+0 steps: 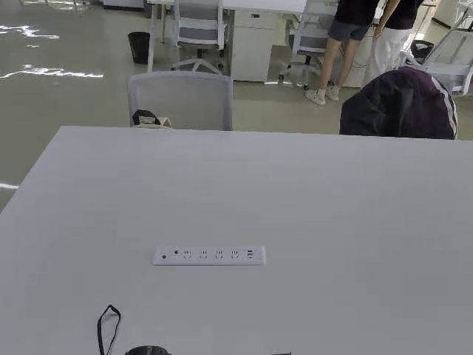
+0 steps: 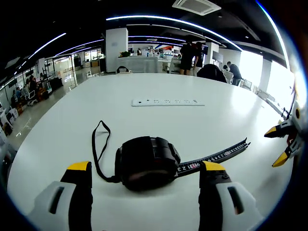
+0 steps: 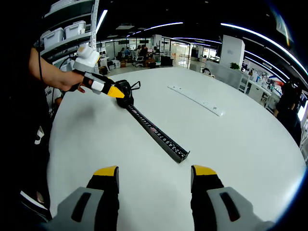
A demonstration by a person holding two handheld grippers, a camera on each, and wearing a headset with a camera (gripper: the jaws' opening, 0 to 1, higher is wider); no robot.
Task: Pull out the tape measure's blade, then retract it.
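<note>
L gripper (image 2: 145, 166): fingers released, either side of tape measure case (image 2: 147, 162), not touching it. Case sits by near edge of bench (image 1: 295, 192), strap (image 2: 98, 144) beside it. Its blade (image 3: 156, 132) lies out flat on bench, tip just ahead of R gripper (image 3: 154, 172), fingers released too. Mid-bench: power strip (image 1: 208, 255).

White power strip (image 2: 167, 102) lying flat on the white table (image 2: 72, 120) straight ahead of my left gripper (image 2: 145, 166), grey mesh chair (image 1: 179, 100) past the far edge, dark jacket (image 1: 399, 103) draped further right, two people (image 1: 362, 37) standing beyond, black bin (image 1: 138, 46) far off left
</note>
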